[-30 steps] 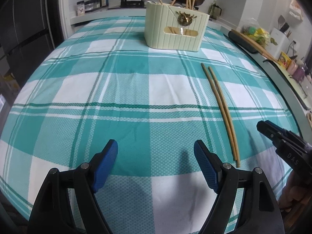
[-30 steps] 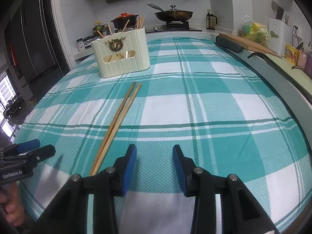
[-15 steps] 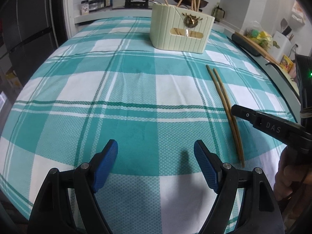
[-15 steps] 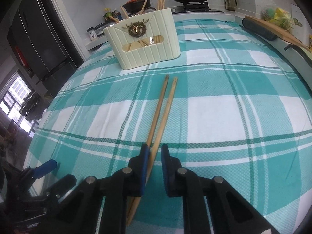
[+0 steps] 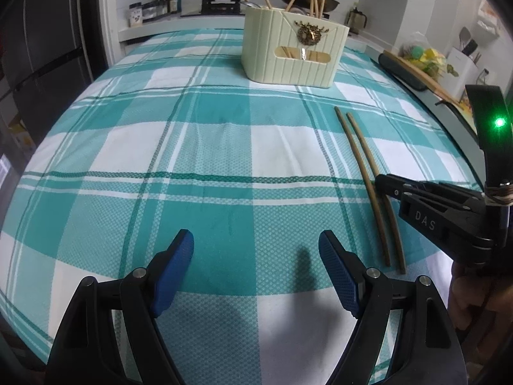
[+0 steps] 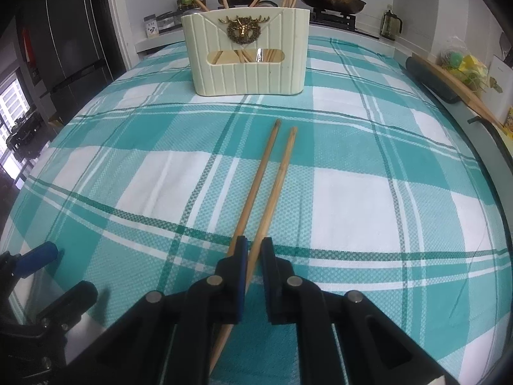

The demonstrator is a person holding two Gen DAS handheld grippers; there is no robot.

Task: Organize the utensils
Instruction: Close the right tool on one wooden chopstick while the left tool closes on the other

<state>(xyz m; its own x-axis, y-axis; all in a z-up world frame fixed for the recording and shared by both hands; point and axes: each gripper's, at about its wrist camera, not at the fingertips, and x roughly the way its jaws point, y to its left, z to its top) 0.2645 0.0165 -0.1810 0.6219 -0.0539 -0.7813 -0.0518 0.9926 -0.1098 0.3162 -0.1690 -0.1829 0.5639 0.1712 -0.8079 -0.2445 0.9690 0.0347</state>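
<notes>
Lengthwise, two slender round wooden chopsticks (image 6: 271, 173) lie on the teal-and-white checked cloth of the surface (image 6: 368, 199), tips toward the ribbed cream utensil holder (image 6: 247, 53). Right hand-held gripper (image 6: 253, 250) has just closed on their near ends. Left hand-held gripper (image 5: 256, 256) gapes wide, empty, beside them.

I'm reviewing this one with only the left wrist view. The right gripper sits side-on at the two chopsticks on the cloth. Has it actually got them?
Observer: The right wrist view shows the right gripper has just been closing and is shut on the chopsticks. One stick clearly runs between the pads. The other disappears behind the left pad.
Operator: Is it lined up with the holder?
Observer: Yes. In that view the sticks' far tips point toward the cream holder, which stands straight ahead of the gripper.
</notes>
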